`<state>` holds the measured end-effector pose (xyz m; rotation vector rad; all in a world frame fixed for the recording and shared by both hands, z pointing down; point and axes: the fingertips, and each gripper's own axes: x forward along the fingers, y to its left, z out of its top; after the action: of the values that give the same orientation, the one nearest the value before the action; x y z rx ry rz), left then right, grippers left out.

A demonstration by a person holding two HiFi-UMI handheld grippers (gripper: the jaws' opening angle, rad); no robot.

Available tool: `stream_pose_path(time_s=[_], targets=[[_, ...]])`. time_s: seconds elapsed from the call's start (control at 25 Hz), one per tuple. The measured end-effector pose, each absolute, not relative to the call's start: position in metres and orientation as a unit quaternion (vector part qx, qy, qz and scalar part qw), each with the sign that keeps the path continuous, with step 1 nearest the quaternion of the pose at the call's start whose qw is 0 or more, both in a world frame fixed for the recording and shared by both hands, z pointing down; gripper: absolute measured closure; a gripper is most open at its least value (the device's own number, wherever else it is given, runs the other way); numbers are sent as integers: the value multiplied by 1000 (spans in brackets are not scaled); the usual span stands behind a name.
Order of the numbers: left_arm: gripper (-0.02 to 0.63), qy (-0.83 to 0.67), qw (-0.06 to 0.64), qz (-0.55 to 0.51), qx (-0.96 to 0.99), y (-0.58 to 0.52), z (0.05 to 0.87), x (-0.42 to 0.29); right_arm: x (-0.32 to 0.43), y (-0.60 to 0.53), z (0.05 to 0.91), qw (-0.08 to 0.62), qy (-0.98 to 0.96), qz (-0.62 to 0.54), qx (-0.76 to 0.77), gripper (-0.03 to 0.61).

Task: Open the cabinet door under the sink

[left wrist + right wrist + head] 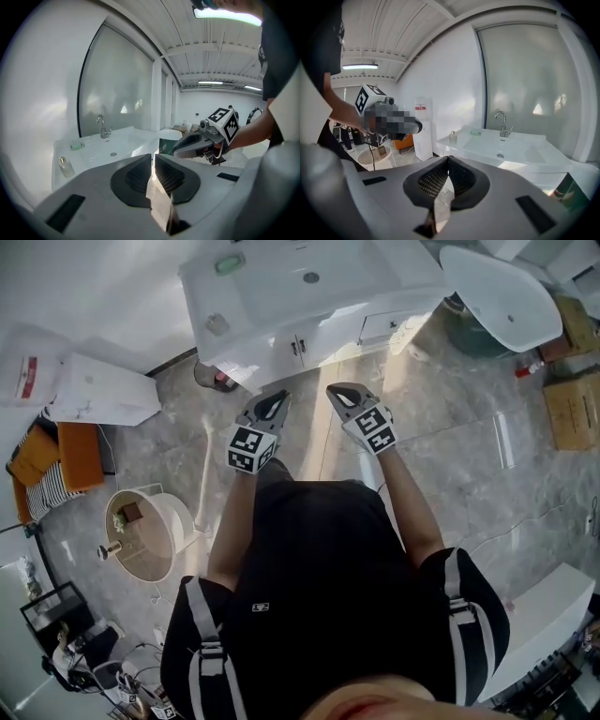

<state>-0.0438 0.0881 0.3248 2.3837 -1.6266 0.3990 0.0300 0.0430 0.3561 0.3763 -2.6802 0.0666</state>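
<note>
Head view looks steeply down on the cabinet door (323, 341), which is closed on the front of the white vanity, under the sink (281, 282). The vanity stands against the wall at the far edge of the floor (469, 465). Two slim handles (298, 347) sit side by side at the middle seam. On the sink top, a green soap dish (229, 262) lies near the back left corner and a small bottle (217, 324) stands near the front left corner. A chrome tap (102, 126) rises at the back edge.

The floor is glossy grey marbled tile. A white tub (502, 296) stands just right of the vanity, and cardboard boxes (572, 409) lie along the right edge.

The person faces the vanity with both forearms stretched forward. The left gripper (274, 401) and the right gripper (339, 392) hang side by side above the floor, pointing at the door and apart from it. Each pair of tongs is pressed together on nothing.
</note>
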Motion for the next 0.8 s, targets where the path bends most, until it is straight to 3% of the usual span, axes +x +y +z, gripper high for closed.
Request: stream_pose_path(time_s=[0.44,0.8], targets=[[581,-543,181,76,816,81,352,-125,-18,14,412,256,-944,81,192,520],[581,-514,202,122,825,67,419,-158,-52,-28,509,277,-924,132,228,520]])
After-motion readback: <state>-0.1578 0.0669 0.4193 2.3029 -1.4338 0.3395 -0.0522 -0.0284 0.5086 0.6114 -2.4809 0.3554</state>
